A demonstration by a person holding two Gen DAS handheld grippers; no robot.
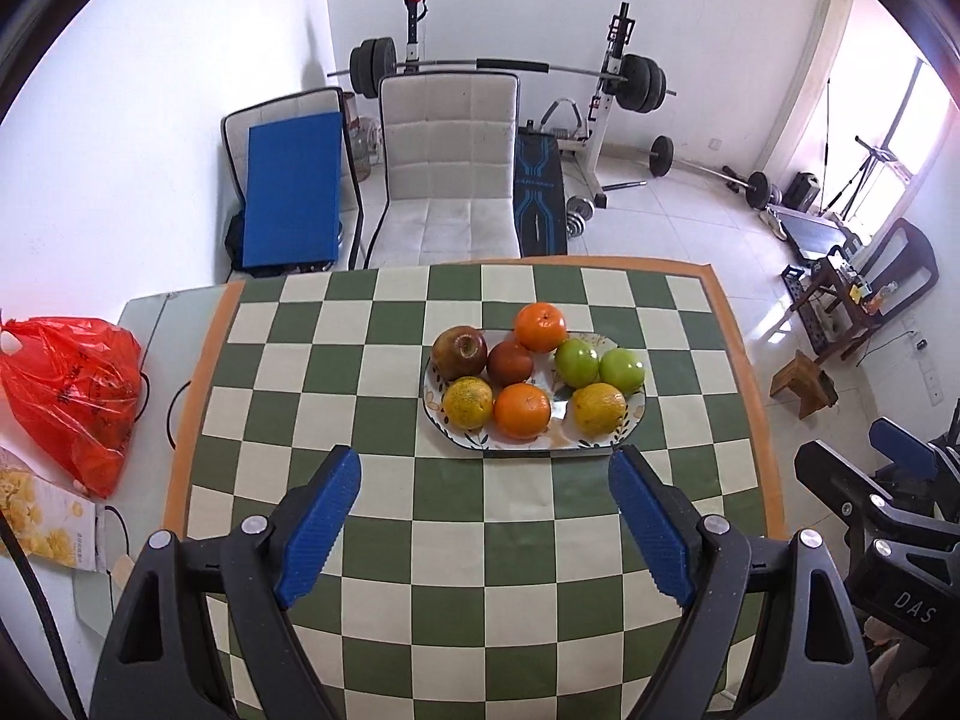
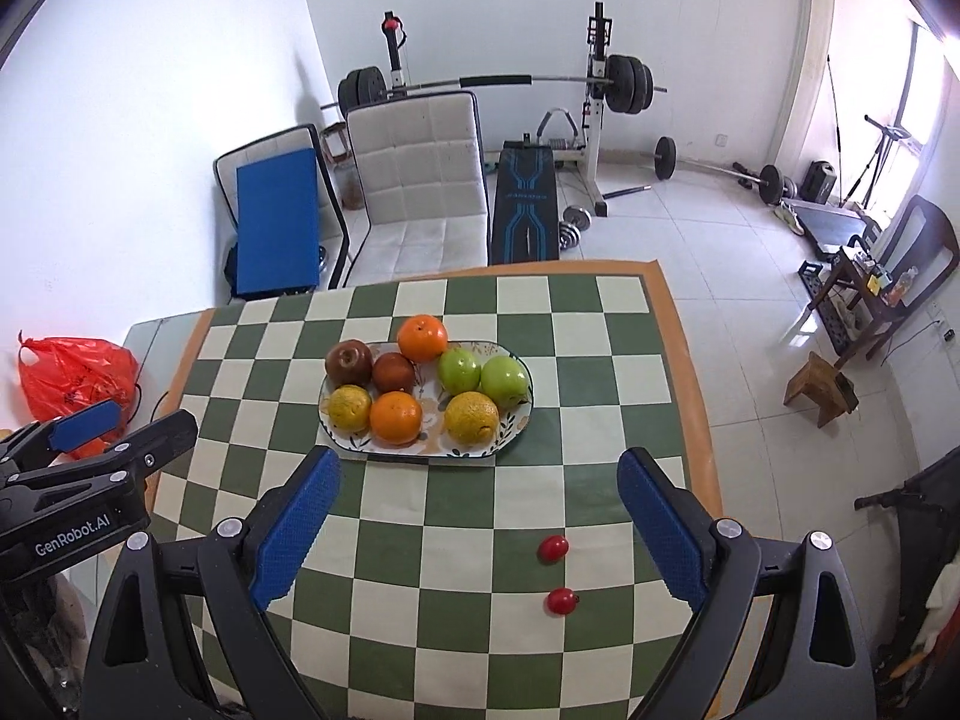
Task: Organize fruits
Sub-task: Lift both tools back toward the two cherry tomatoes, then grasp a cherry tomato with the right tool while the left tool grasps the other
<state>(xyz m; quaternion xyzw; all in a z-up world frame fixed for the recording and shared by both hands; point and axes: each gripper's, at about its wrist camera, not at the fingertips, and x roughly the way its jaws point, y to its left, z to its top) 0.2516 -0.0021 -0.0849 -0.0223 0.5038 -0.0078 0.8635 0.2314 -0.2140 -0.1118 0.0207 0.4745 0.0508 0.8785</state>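
An oval patterned plate (image 1: 591, 449) (image 2: 516, 426) on the green-and-white checked cloth carries two oranges (image 1: 522, 411) (image 2: 395, 417), two green apples (image 1: 621, 369) (image 2: 505, 381), two yellowish citrus fruits (image 1: 599, 408) (image 2: 471, 417) and two dark red fruits (image 1: 459, 352) (image 2: 348, 362). Two small red tomatoes (image 2: 552, 548) (image 2: 561, 601) lie on the cloth, near the table's front right. My left gripper (image 1: 485, 468) hovers open just in front of the plate, holding nothing. Open and holding nothing too, my right gripper (image 2: 478, 471) sits in front of the plate, with the tomatoes between its fingers' lines.
A red plastic bag (image 1: 72, 384) (image 2: 75, 375) and a printed box (image 1: 42, 525) lie on the bare glass table left of the cloth. A white chair (image 1: 447, 174) stands behind the table, with gym equipment beyond. The table edge runs close on the right.
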